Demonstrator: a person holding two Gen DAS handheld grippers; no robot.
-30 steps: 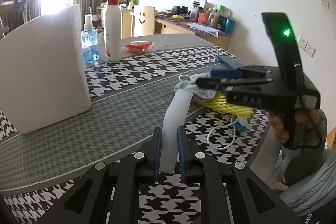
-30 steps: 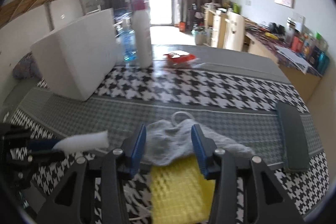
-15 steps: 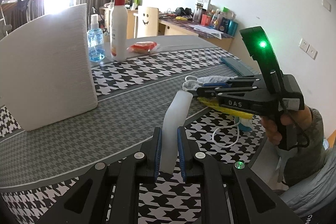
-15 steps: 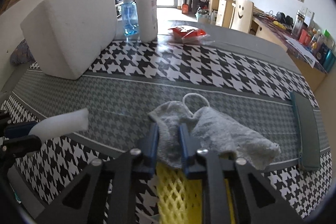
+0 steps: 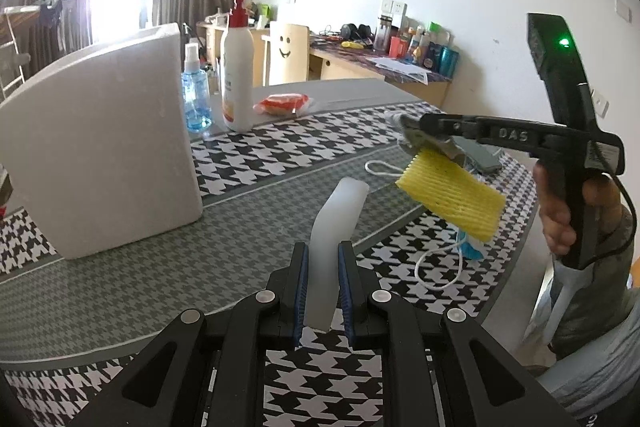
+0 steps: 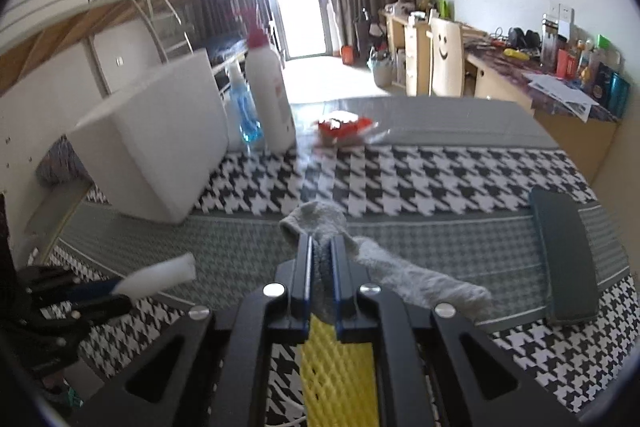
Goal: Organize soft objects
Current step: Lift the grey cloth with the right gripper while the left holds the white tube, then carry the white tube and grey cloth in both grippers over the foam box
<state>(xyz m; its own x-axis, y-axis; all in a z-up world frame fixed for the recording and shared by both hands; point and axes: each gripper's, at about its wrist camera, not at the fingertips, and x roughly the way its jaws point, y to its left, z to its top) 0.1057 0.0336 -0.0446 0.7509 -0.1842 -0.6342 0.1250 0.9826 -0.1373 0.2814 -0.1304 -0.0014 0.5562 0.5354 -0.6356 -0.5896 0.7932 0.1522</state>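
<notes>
My left gripper (image 5: pixel 322 267) is shut on a white foam strip (image 5: pixel 336 223) that sticks up and forward over the houndstooth table (image 5: pixel 280 155). To the right, a hand holds my right gripper (image 5: pixel 412 131) above the table. Its jaws are closing, pads pressing on a grey sock (image 5: pixel 416 143) together with a yellow foam net (image 5: pixel 452 195) that hangs below, clear of the table. The right wrist view shows my right gripper (image 6: pixel 322 255) pinching the sock (image 6: pixel 320 223), its tail draped rightward, and the yellow net (image 6: pixel 336 367) underneath. The left gripper (image 6: pixel 100 291) and its strip (image 6: pixel 160 275) appear at lower left.
A big white foam block (image 5: pixel 100 147) stands at the left. Behind it are a blue spray bottle (image 5: pixel 196 99), a white pump bottle (image 5: pixel 238 83) and a red packet (image 5: pixel 284 105). A dark green case (image 6: pixel 564 255) lies at the right. A face mask with white loops (image 5: pixel 468 251) lies under the net.
The right gripper's jaws closed on the grey sock and yellow net, then rose, lifting both off the table. The left gripper kept its hold on the foam strip and stayed put.
</notes>
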